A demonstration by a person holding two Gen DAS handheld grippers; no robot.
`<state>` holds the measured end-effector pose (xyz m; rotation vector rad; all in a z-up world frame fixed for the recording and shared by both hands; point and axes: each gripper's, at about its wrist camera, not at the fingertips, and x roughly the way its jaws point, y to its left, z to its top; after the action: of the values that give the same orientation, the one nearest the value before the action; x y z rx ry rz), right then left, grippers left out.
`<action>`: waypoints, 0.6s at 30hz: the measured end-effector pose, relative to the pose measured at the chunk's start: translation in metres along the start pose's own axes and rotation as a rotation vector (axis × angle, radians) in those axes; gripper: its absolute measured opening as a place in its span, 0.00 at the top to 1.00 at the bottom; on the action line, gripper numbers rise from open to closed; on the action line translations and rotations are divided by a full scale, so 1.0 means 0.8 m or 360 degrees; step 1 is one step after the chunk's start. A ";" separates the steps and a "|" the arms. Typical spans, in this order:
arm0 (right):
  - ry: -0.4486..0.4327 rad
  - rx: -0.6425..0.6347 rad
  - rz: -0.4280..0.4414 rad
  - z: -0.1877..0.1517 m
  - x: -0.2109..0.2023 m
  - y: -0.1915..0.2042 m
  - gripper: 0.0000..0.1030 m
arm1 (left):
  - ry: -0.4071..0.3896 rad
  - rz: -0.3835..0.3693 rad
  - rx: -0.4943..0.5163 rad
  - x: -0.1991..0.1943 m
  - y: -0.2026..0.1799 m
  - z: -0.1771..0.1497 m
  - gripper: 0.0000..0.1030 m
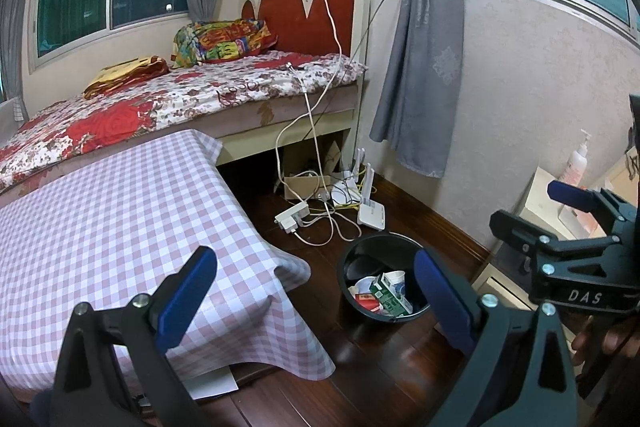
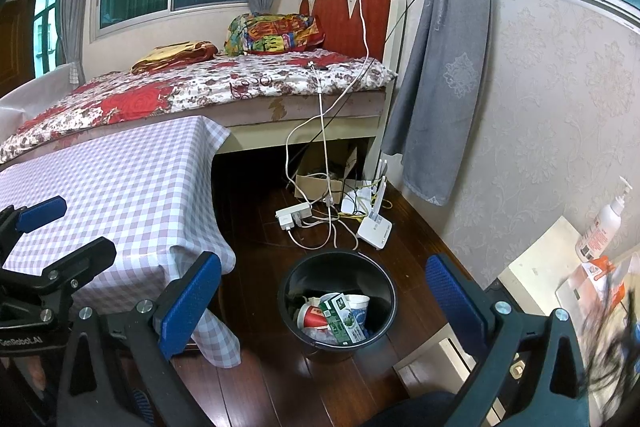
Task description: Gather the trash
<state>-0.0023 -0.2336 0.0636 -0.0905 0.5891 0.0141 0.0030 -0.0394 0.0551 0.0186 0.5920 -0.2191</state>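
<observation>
Black trash bucket (image 2: 338,301) sits on the dark floor right of the checked tablecloth (image 2: 120,187); it holds a green carton (image 2: 344,319) and paper cups. My left gripper (image 1: 316,303) and right gripper (image 2: 324,303) gape wide, both empty. Collection looks finished.

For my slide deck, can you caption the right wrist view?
Open right gripper above black bin holding a green carton and paper cups, beside checked table.
</observation>
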 end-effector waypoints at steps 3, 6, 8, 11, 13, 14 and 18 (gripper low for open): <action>0.0003 0.0000 -0.0001 0.000 0.000 0.000 0.00 | 0.0002 -0.0003 0.0003 0.000 0.000 0.002 0.03; 0.0009 -0.0005 0.0000 -0.005 0.001 0.002 0.00 | 0.0003 0.0001 0.0003 0.001 0.000 0.002 0.03; 0.0013 -0.0007 0.0003 -0.008 0.001 0.002 0.00 | 0.0006 0.0010 0.0005 0.000 0.000 0.002 0.03; 0.0012 -0.0008 0.0003 -0.009 0.002 0.002 0.00 | 0.0012 0.0012 0.0003 0.001 0.001 0.003 0.03; 0.0013 -0.0006 0.0003 -0.008 0.002 0.002 0.00 | 0.0019 0.0006 -0.0004 0.003 0.003 0.003 0.03; 0.0013 -0.0006 0.0003 -0.008 0.002 0.002 0.00 | 0.0023 -0.0013 -0.0014 0.003 0.004 0.002 0.03; 0.0014 -0.0006 0.0003 -0.009 0.002 0.002 0.00 | 0.0047 -0.0037 -0.0009 0.010 0.007 0.000 0.03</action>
<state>-0.0052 -0.2330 0.0565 -0.0936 0.5983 0.0170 0.0108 -0.0357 0.0504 0.0094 0.6223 -0.2399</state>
